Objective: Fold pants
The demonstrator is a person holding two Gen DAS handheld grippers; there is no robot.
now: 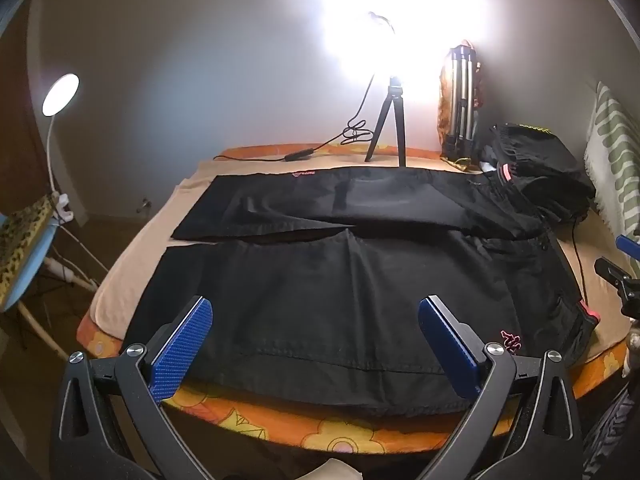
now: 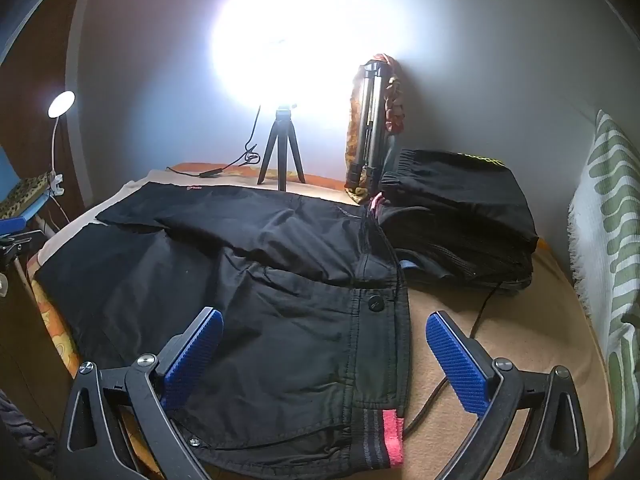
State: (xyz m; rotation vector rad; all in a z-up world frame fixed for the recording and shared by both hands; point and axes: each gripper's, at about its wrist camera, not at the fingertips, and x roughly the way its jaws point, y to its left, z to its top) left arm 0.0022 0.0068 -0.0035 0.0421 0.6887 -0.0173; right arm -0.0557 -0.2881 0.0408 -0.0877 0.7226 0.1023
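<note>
Pants: the black pants (image 1: 320,288) lie spread flat on the bed (image 1: 320,436), legs running toward the left, waistband (image 2: 380,360) at the right; laid open like this, both legs can be brought together in a first fold.
Leg split: the two legs part in a narrow wedge near the middle, so nothing looks folded yet.
Left gripper: the left gripper (image 1: 316,348) hovers above the near leg, tilted down; its jaws stand wide apart with nothing in them, probably placed to take the near edge of the leg.
Right gripper: the right gripper (image 2: 324,352) hangs over the waistband end; its jaws are also wide apart and empty, straddling the button and the pink-trimmed corner, a likely place to pinch.
Folded pile: dark garments (image 2: 460,220) sit stacked at the far right, just beside the waistband, apparently out of the working area.
Lamp on tripod: the lamp tripod (image 1: 386,128) stands at the far edge of the bed, lighting the cloth.
</note>
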